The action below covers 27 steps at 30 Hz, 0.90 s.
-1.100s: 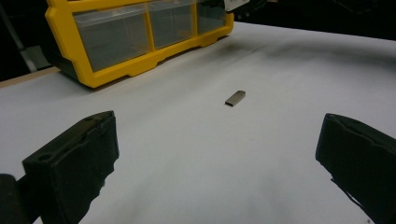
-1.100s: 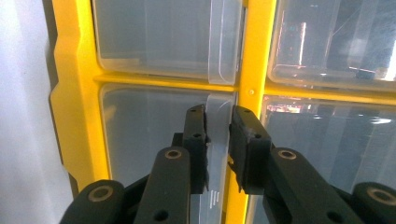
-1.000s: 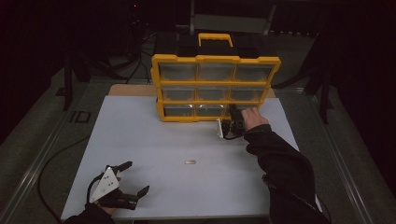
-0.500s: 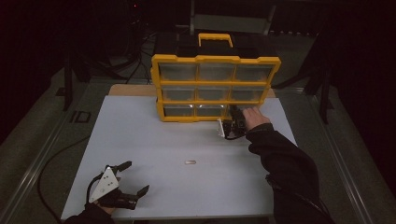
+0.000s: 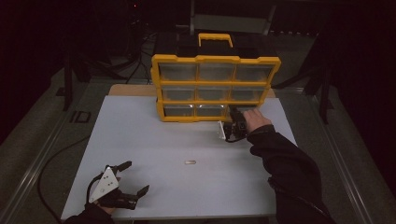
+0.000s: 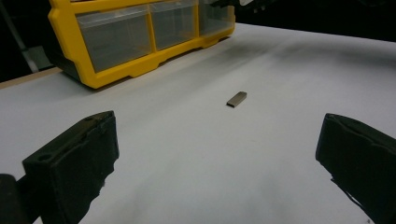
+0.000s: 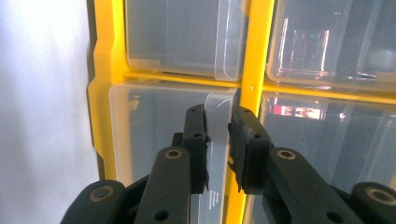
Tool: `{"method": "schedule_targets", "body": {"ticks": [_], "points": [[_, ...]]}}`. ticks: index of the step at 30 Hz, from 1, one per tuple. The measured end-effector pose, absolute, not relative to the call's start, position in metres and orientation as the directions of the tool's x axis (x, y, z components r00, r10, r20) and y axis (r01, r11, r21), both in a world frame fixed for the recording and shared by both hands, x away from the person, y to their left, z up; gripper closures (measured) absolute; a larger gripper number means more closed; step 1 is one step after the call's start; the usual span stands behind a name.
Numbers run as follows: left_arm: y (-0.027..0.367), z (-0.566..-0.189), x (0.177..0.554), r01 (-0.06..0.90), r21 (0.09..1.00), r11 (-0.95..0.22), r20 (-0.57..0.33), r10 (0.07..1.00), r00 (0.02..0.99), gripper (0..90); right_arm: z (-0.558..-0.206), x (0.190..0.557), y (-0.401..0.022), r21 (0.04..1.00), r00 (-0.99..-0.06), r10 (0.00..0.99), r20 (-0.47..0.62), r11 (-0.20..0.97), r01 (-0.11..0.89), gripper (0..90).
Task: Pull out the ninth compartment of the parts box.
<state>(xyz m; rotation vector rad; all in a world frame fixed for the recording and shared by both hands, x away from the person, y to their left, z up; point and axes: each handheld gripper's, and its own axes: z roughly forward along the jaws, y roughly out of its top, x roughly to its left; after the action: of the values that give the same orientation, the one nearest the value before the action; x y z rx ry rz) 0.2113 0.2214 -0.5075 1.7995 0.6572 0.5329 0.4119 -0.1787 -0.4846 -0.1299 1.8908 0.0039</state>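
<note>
A yellow drawer cabinet point(image 5: 215, 88) with three rows of clear plastic drawers stands at the far side of a white table point(image 5: 140, 140). The right gripper point(image 5: 232, 126) is at the cabinet's bottom row, on the right-hand drawer. In the right gripper view its two black jaws are nearly closed around the clear pull tab point(image 7: 217, 116) at the front of that drawer point(image 7: 154, 126), the pads appearing to press on the thin plastic from both sides. The left gripper point(image 5: 133, 179) rests well away from the cabinet, near the table's front edge, with its jaws spread wide and nothing between them. A small metal piece point(image 5: 189, 162), flat and oblong, lies on the bare table in front of the cabinet, roughly midway between it and the left gripper. The likely trouble lies in the grip on the tab: it is slim, smooth and see-through, so the pads could slide off it if the pull comes at an angle rather than straight out from the cabinet. A hard or sudden tug could also drag the whole cabinet forward, since nothing steadies it, or bring the drawer right out of its slot. Squeezing too firmly might bend the tab.
</note>
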Motion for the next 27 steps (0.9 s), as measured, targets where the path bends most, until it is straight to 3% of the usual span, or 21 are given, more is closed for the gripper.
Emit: {"method": "schedule_targets", "body": {"ticks": [27], "points": [[0.221,-0.507,0.211,0.172,0.951,-0.256,0.045,0.666,0.745,0.0,-0.483,0.387,-0.184,-0.075,-0.312,-0.115,-0.943,0.988,-0.137,77.0]]}}
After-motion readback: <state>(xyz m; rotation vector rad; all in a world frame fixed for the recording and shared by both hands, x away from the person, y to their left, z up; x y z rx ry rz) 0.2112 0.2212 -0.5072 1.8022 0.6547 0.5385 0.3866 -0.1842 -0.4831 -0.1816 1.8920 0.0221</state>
